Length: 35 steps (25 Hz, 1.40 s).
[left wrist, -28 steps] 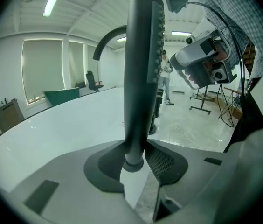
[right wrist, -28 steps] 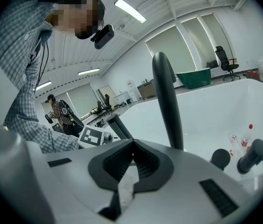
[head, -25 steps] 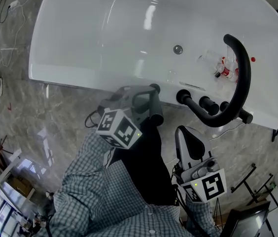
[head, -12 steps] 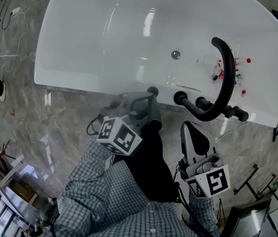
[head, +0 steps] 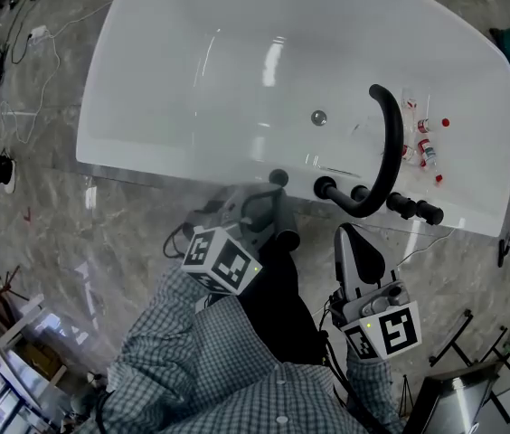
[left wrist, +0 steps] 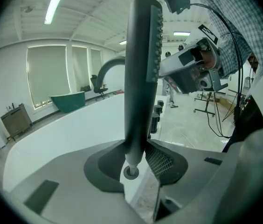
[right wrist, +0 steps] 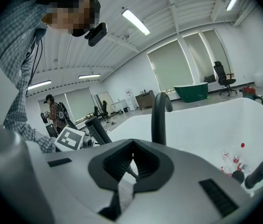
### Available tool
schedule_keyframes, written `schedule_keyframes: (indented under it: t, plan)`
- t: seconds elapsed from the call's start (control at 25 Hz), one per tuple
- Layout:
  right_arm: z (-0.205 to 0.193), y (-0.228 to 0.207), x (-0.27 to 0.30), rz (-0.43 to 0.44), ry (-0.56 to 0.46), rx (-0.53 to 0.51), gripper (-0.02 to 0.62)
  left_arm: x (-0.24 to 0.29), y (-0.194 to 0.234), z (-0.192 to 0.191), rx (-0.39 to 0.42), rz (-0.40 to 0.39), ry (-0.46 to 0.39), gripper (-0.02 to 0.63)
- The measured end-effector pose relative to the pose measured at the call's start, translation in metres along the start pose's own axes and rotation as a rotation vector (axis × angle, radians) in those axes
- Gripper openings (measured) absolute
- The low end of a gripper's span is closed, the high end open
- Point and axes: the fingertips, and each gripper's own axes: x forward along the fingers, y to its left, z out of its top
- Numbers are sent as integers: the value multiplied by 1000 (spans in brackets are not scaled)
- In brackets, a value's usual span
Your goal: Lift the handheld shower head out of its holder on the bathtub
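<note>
The shower head (left wrist: pixel 143 59) stands upright in the left gripper (left wrist: pixel 138 164), its jaws clamped narrowly on the lower stem, just off the near rim of the bathtub (head: pixel 192 80). The right gripper (right wrist: pixel 132 164) has its jaws together, empty

Bright, even light from ceiling tubes (left wrist: pixel 56 3). Glare streaks on white bathtub (head: pixel 192 80). 2 gripper views: fisheye bend, dark vignetted corners, near foreground soft.

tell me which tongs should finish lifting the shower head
Left. The left tongs are shut on the shower head, which stands upright between them. The right tongs are shut and empty, held back from the bathtub.
</note>
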Motion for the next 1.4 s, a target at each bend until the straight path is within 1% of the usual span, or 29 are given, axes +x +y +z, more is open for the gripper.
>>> schedule_keyframes:
  t: [0.24, 0.4, 0.72, 1.08, 1.24, 1.4]
  plan:
    - [22, 3, -13, -10, -25, -18, 15, -19, 0, 20, -11, 19, -5, 123]
    - [34, 8, -22, -20, -42, -15, 15, -32, -2, 37, -25, 30, -28, 123]
    - [53, 17, -38, -22, -74, -18, 15, -59, -11, 72, -26, 53, -66, 124]
    - [73, 31, -59, -19, -104, -43, 14, -94, -12, 97, -88, 98, -87, 124]
    - [85, 35, -68, -20, -115, -64, 15, -106, -14, 111, -130, 99, -112, 123]
    - [94, 35, -82, -25, -111, -87, 15, -116, -16, 130, -130, 104, -128, 123]
